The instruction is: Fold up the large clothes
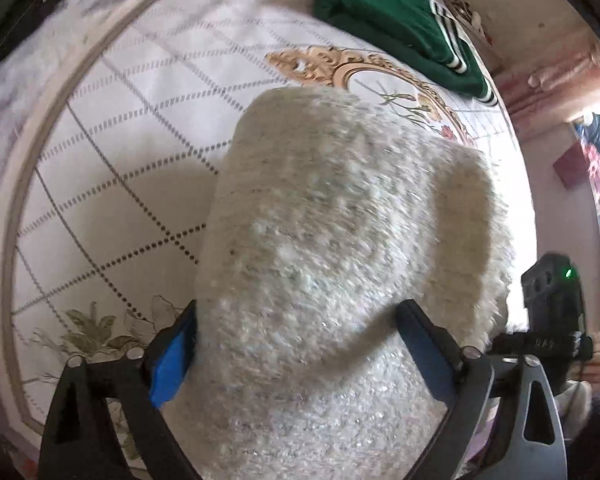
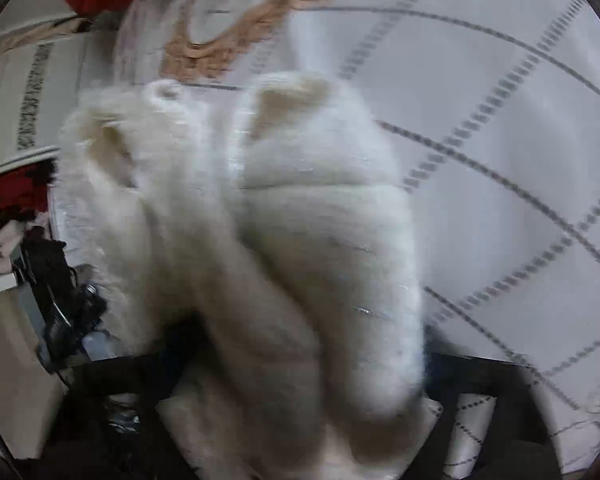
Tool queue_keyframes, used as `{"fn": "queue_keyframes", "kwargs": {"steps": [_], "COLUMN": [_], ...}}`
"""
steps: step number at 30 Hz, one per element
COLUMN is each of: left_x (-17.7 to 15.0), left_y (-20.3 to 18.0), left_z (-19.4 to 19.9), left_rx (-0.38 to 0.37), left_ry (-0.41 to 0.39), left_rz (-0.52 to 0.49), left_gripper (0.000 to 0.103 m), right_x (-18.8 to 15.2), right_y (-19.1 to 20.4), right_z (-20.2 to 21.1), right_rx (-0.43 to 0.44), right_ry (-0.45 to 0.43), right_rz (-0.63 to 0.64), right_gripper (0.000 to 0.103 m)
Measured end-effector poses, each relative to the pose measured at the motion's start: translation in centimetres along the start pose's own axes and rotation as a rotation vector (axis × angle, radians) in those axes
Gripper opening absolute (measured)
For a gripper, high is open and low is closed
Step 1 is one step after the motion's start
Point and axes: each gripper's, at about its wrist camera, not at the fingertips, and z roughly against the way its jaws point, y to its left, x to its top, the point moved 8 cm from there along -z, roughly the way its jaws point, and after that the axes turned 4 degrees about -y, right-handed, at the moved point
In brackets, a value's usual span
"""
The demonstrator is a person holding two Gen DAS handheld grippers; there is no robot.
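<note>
Left gripper (image 1: 296,344) stands wide around my fluffy white sweater (image 1: 340,240) bunched on the bedspread (image 1: 120,140), so a slack fold could spill sideways, while the right gripper (image 2: 300,360) looks buried in blurred fleece, its grip unclear, perhaps snagging.

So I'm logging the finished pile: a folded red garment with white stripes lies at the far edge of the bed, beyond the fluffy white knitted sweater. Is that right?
Not quite: the colour is wrong. The folded garment with white stripes is dark green, not red. It does lie at the far edge of the patterned bedspread, beyond the fluffy white knitted sweater, as the left wrist view shows.
</note>
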Motion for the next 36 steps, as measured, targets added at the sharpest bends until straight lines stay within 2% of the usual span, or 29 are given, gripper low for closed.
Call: {"fn": "queue_keyframes", "kwargs": {"steps": [3, 5, 10, 16, 18, 22, 23, 24, 25, 27, 29, 30, 31, 32, 34, 35, 36], "left_x": [0.4, 1.0, 3.7, 11.5, 15.5, 24.3, 27.3, 29.3, 31.4, 36.1, 39.6, 41.6, 42.5, 42.8, 42.7, 41.8, 41.2], "left_y": [-1.2, -1.4, -3.6, -7.3, -8.8, -11.4, -12.2, -12.9, -14.0, -16.3, -17.7, -17.5, -16.8, -16.2, -14.6, -13.4, -12.5], "left_z": [1.4, 2.5, 4.1, 5.5, 5.8, 5.4, 5.0, 4.6, 4.1, 2.2, -0.7, -3.4, -4.9, -5.5, -5.4, -3.9, -2.8], "left_rx": [0.036, 0.025, 0.014, -0.022, -0.033, -0.039, -0.042, -0.063, -0.105, -0.135, -0.115, -0.059, -0.007, 0.015, 0.004, -0.04, -0.059], "left_ry": [-0.024, -0.034, -0.055, -0.12, -0.147, -0.193, -0.202, -0.205, -0.21, -0.205, -0.204, -0.197, -0.189, -0.186, -0.205, -0.244, -0.275], "left_rz": [-0.019, 0.0, -0.009, -0.025, -0.033, -0.072, -0.079, -0.088, -0.098, -0.141, -0.192, -0.221, -0.229, -0.228, -0.181, -0.136, -0.108], "left_gripper": [0.092, 0.091, 0.091, 0.091, 0.091, 0.091, 0.091, 0.088, 0.076, 0.074, 0.074, 0.074, 0.074, 0.074, 0.074, 0.074, 0.074], "right_x": [0.2, 0.4, 2.3, 7.6, 10.0, 17.5, 20.6, 22.9, 25.1, 30.9, 36.5, 38.9, 41.1, 44.6, 47.4, 48.2, 48.4], "right_y": [2.0, 3.4, 5.9, 8.9, 9.8, 11.7, 12.6, 13.2, 13.7, 15.4, 18.2, 18.9, 18.9, 16.6, 12.6, 11.5, 11.2], "right_z": [0.1, 0.9, 3.1, 8.9, 11.7, 16.0, 17.0, 17.8, 18.1, 19.2, 18.9, 18.2, 17.1, 15.9, 14.8, 14.4, 14.3], "right_rx": [0.034, 0.066, 0.073, 0.088, 0.1, 0.114, 0.114, 0.114, 0.113, 0.115, 0.126, 0.094, 0.014, -0.124, -0.176, -0.174, -0.159], "right_ry": [-0.023, -0.029, -0.066, -0.125, -0.142, -0.18, -0.193, -0.203, -0.21, -0.223, -0.214, -0.218, -0.215, -0.228, -0.193, -0.18, -0.175], "right_rz": [-0.035, -0.052, -0.053, -0.043, -0.043, -0.033, -0.027, -0.026, -0.021, -0.012, 0.041, 0.077, 0.12, 0.1, 0.001, 0.015, 0.032], "right_gripper": [0.04, 0.038, 0.038, 0.038, 0.038, 0.037, 0.037, 0.038, 0.038, 0.038, 0.037, 0.036, 0.036, 0.036, 0.036, 0.04, 0.053]}}
